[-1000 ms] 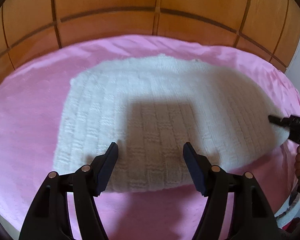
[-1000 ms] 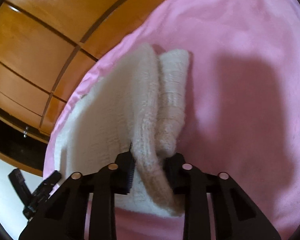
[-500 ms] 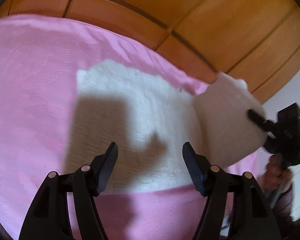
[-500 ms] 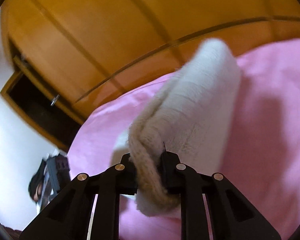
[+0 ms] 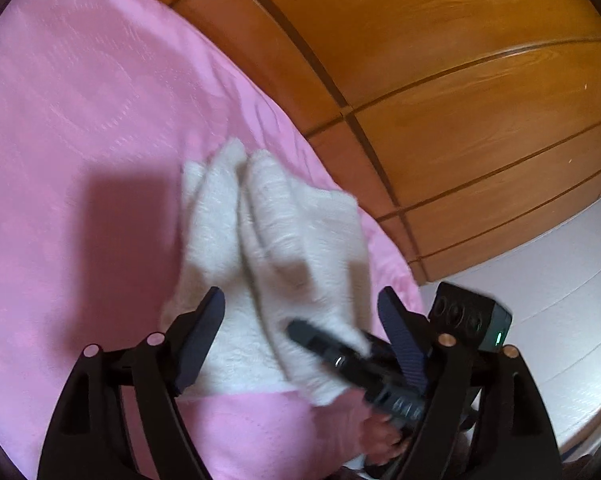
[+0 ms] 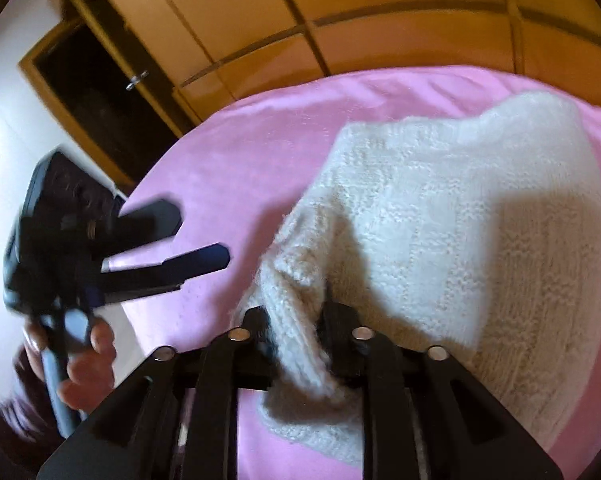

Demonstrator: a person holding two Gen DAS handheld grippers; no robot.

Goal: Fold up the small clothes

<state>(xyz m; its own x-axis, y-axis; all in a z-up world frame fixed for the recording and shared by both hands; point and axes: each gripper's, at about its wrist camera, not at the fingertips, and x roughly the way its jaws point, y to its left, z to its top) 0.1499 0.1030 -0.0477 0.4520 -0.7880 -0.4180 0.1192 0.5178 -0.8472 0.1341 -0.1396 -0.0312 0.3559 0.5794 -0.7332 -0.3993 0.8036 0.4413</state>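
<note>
Garment: a white knitted sweater (image 6: pixel 452 216) lies on the pink bedspread (image 6: pixel 228 168), one side lifted and doubled over the rest. In the left wrist view the same sweater (image 5: pixel 260 240) shows as two soft ridges with a crease between them.

Right gripper (image 6: pixel 296 320): its jaws are clamped on a bunched edge of the knit, which hangs out below the pads. They have just been opening a little, yet the fabric is pinched between them all the same. In the left wrist view this right gripper (image 5: pixel 300 330) reaches in from the lower right, blurred, with its tip over the lower right part of the sweater.

Left gripper (image 5: pixel 300 320): jaws well apart and just widened further — nothing gripped. The sweater lies beyond and between the two fingers. In the right wrist view the left gripper (image 6: pixel 192 236) hovers over bare pink cloth, left of the sweater and clear of it.

Hands: fingers of the left hand (image 6: pixel 80 364) wrap the grey handle; part of the right hand (image 5: pixel 376 432) shows below its gripper.

Backdrop: wooden wardrobe panels (image 5: pixel 460 100) behind the bed; one door (image 6: pixel 100 92) stands open — dark inside.
</note>
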